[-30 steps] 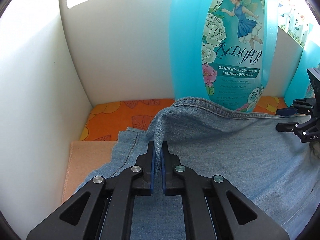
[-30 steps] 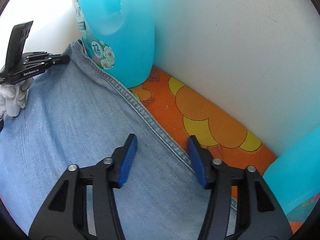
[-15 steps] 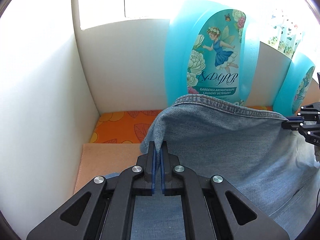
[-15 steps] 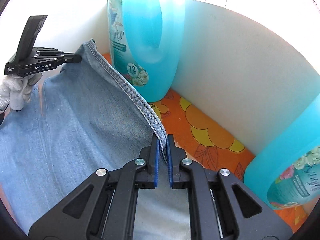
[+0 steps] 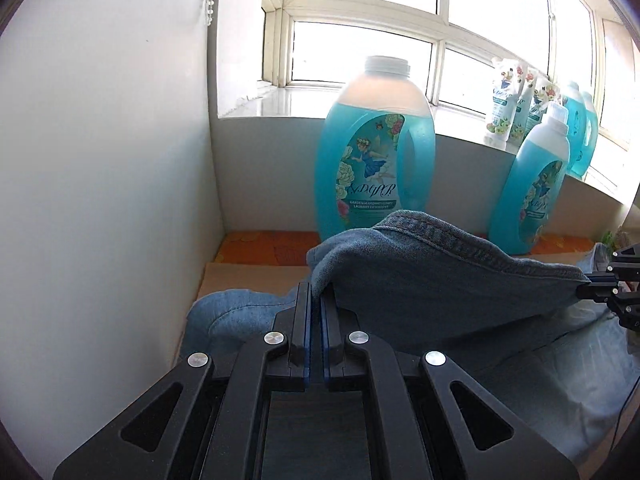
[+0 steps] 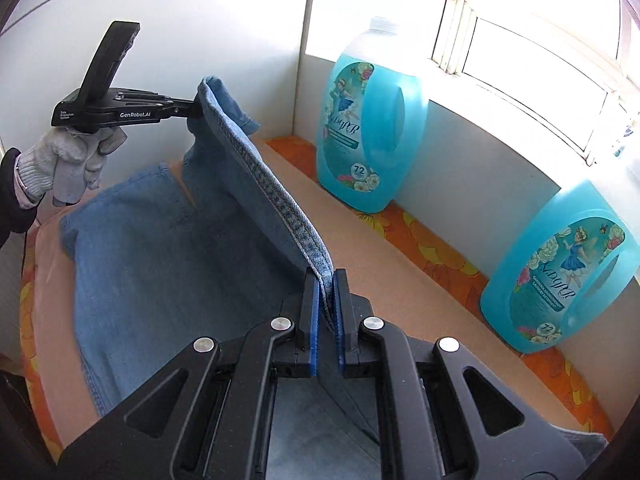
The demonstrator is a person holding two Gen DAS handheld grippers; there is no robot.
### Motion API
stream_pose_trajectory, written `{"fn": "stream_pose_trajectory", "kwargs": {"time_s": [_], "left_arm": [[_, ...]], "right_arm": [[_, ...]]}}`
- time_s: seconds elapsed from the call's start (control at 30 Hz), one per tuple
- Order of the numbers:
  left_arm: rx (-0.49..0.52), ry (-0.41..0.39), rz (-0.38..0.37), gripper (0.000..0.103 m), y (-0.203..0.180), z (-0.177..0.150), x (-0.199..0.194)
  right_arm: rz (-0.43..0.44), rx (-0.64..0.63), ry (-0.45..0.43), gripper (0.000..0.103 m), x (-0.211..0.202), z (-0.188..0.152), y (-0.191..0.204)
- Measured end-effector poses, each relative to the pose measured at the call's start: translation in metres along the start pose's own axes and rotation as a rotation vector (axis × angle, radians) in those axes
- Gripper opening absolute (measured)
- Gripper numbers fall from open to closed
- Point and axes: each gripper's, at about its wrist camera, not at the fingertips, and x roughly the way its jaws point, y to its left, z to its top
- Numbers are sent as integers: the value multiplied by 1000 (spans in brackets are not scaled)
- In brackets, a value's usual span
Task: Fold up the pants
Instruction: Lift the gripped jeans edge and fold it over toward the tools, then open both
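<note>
Denim pants spread over the tan-covered table, hem edge lifted clear and stretched taut between both tongs. At far left, left tongs pressed together on one hem corner, gripped by a gloved hand. Near centre, right tongs, just closed, pinching the other hem corner. Beyond, to the right, two blue detergent bottles against the wall.

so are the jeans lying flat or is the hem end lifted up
Lifted. Both the left gripper and the right gripper are shut on the stitched hem of the jeans, holding it stretched in the air; the rest lies on the mat.
</note>
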Motion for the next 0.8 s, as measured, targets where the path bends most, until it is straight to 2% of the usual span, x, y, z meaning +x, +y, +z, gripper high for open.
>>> {"fn": "stream_pose_trajectory", "kwargs": {"time_s": [0.23,0.4,0.57,0.7,0.8], "left_arm": [[-46,-11,-6,3,-1,-54,-46],[-100,56,-14,3,5,-101,-58],[-101,102,-6,3,5,-137,-64],[-114,104,13,4,11,-157,-80],[-146,96,26,9,14,-163,-97]], "right_arm": [[68,-36,23,7,-37,-46,60],[92,-83,80,7,-35,-75,95],[96,-94,132,7,-27,-95,113],[99,-113,151,7,-26,-106,127],[111,-112,167,7,-24,-112,134]]}}
